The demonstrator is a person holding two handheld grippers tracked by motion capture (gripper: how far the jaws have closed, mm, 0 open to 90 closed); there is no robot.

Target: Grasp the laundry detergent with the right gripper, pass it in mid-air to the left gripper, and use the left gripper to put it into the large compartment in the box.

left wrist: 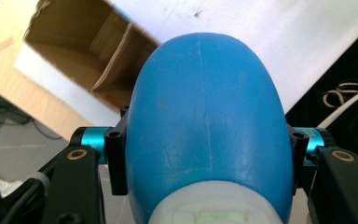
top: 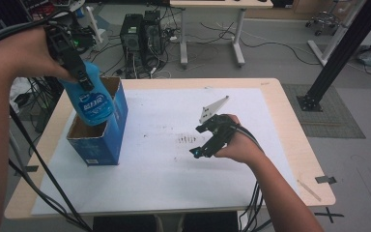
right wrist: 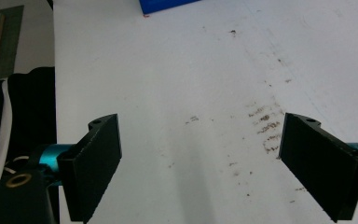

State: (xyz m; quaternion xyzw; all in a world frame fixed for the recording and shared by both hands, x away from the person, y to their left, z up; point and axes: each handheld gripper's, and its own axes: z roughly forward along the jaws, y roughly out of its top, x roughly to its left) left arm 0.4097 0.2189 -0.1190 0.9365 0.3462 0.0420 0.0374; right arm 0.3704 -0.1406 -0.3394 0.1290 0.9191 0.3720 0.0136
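Note:
My left gripper is shut on a blue plastic bottle and holds it over the open top of a blue cardboard box at the table's left side. In the left gripper view the bottle bulges between the two jaws, with the brown inside of the box beyond it. My right gripper rests low over the white sheet near the table's middle. Its jaws stand wide apart in the right gripper view, nothing between them.
The white sheet carries dark smudges just left of the right gripper. A corner of the blue box shows at the top of the right gripper view. Cables trail off the table's left front edge. Computer towers stand on the floor behind.

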